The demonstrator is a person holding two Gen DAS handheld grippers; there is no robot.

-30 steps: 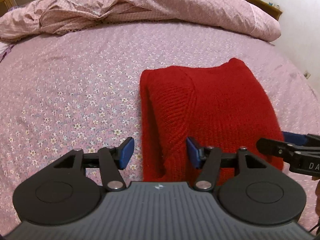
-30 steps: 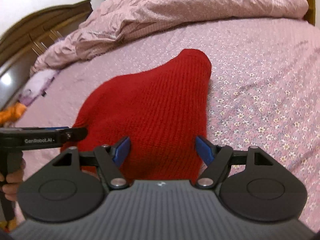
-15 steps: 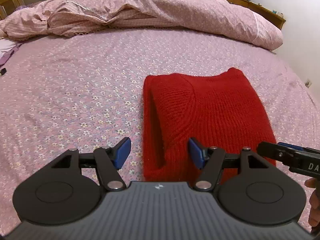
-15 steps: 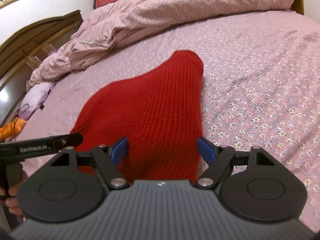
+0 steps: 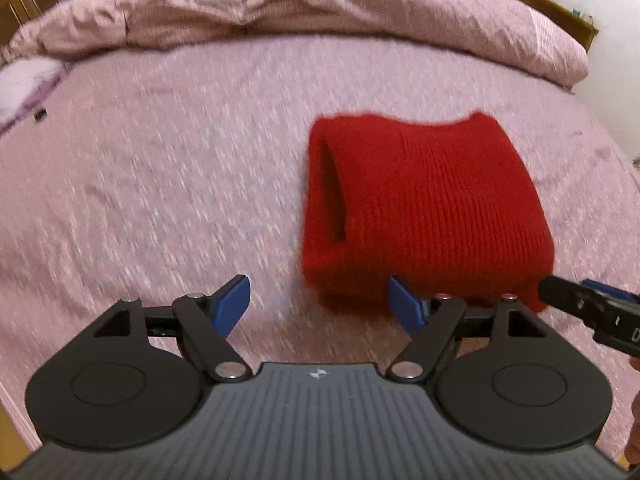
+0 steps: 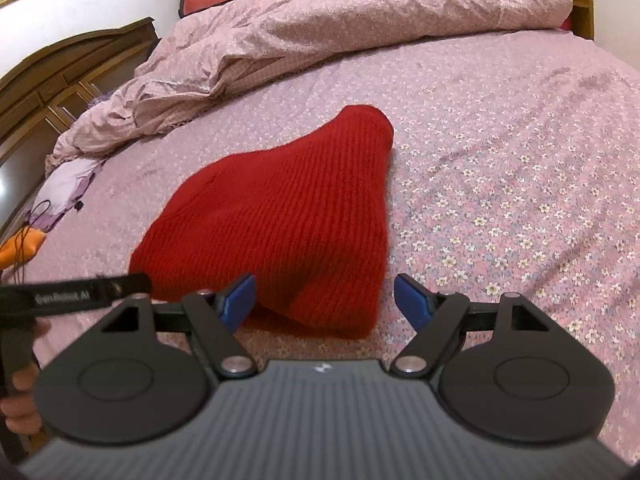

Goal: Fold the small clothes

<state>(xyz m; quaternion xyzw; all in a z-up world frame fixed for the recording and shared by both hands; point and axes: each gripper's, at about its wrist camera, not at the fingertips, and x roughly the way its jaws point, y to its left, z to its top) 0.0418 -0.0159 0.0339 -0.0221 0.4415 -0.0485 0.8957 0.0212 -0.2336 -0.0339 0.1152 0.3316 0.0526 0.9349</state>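
A folded red knitted garment (image 5: 424, 208) lies flat on the pink flowered bedsheet (image 5: 160, 184). My left gripper (image 5: 320, 304) hangs just off its near left corner, jaws opening, with only sheet between the blue pads. In the right wrist view the same red garment (image 6: 280, 216) lies ahead, and my right gripper (image 6: 324, 300) stands open over its near edge without pressing on it. The left gripper's black finger (image 6: 80, 292) shows at the left there. The right gripper's tip (image 5: 592, 308) shows at the right edge of the left wrist view.
A crumpled pink duvet (image 6: 340, 28) is heaped along the far side of the bed. Pale purple cloth (image 6: 64, 184) and an orange item (image 6: 20, 248) lie at the left edge. A dark wooden wardrobe (image 6: 60, 76) stands beyond. Bare sheet lies right of the garment.
Both grippers have drawn back from the red garment, which now sits farther ahead and lies free. The left gripper's jaws have spread wider.
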